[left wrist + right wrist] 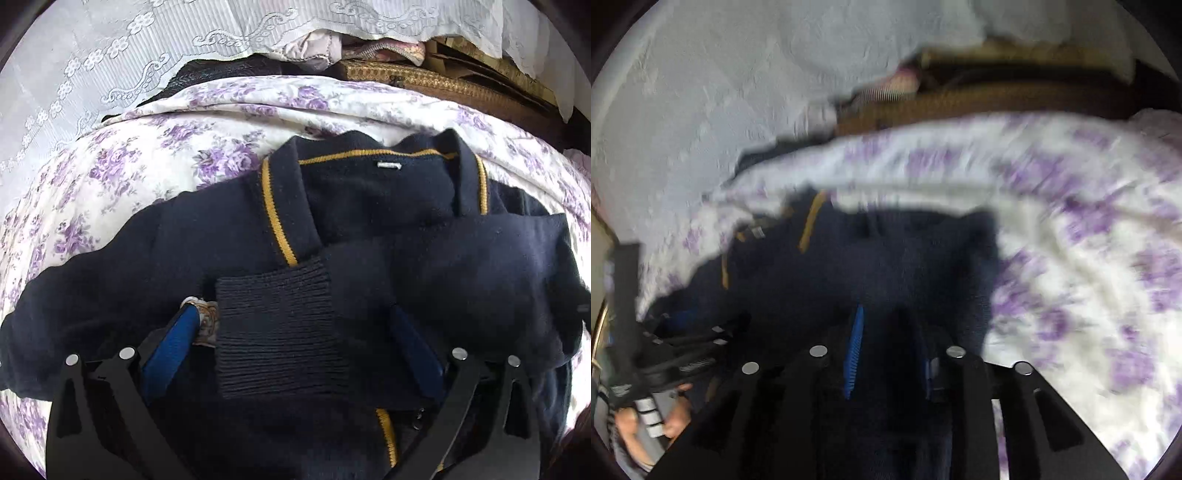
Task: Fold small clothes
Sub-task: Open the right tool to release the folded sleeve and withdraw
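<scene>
The left gripper (pixel 291 325), fingers wide, is straddling the cuff (pixel 277 332) at lower centre; right gripper (pixel 890 354) is gripping the sweater (pixel 886 258).

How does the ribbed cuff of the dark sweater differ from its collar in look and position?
The ribbed navy knitted cuff is plain, with ridges, while the flat navy collar carries a mustard-yellow stripe along its edge. The cuff lies folded across the chest between the fingers of the left gripper; the collar lies at the far end, spread open. Both belong to one navy sweater on the purple floral sheet.
</scene>
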